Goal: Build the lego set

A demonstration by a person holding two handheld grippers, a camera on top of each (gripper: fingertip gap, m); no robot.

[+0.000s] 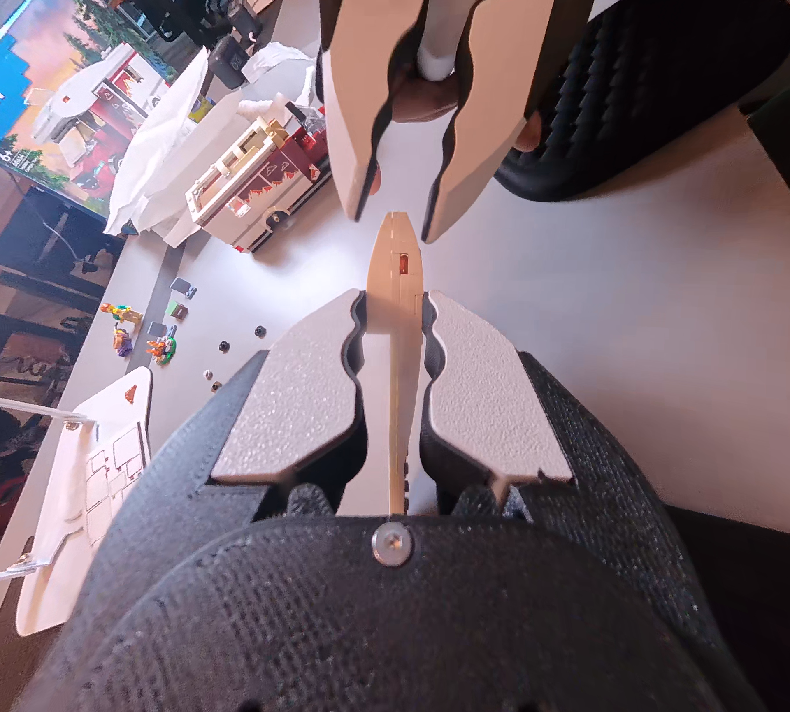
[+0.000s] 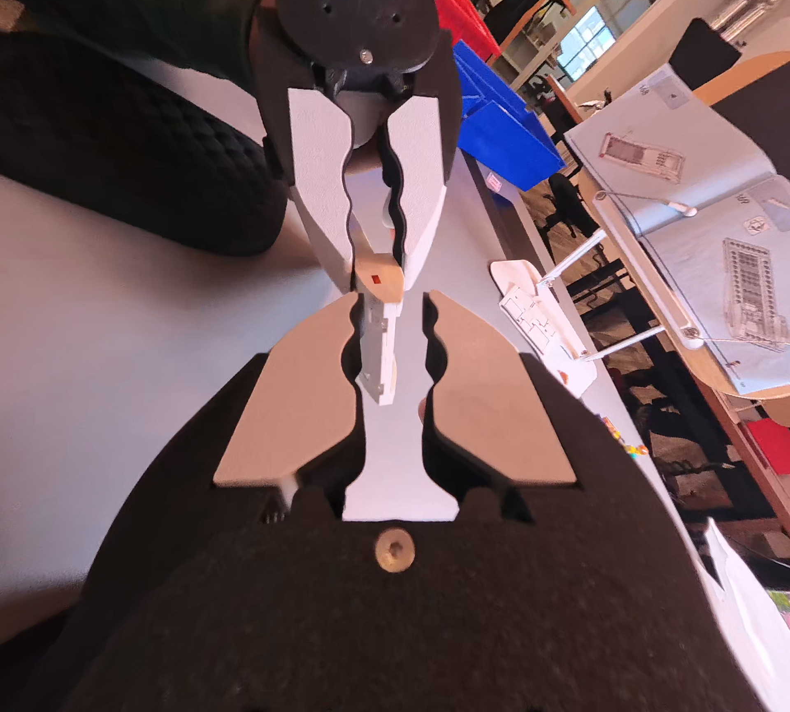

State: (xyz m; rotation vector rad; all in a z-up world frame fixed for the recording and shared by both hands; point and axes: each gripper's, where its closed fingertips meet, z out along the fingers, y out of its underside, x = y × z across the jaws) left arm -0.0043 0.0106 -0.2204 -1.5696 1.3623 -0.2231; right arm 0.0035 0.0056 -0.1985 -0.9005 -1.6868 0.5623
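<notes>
Tan brick-built panel [image 1: 395,285] clamped edge-on in left gripper [image 1: 395,296], above grey table [image 1: 598,264]; both pads pressed on its sides, jaws only narrowly apart. Rear half hidden between the fingers. One small orange insert visible on it.

Right gripper [image 2: 391,296] open: far tip of panel between its jaws, clear gap on the right pad, left pad contact hard to judge. Facing left gripper, tips nearly meeting.

Only in left wrist view, on the left:
- 1 brick-built camper van [image 1: 256,187], partly behind the right gripper's finger
- 1 set box [image 1: 64,93], cut off by the edge
- white paper bags [image 1: 158,153], count unclear
- 2 minifigures [image 1: 122,313]
- 3 small black round pieces [image 1: 223,346]

Only in right wrist view: grey-and-white underside of panel, open instruction booklet [image 2: 705,242] on a stand at far right, blue bins [image 2: 504,127].

In both: white sticker sheet [image 1: 98,465], black ribbed object [image 1: 641,93], kind unclear.
</notes>
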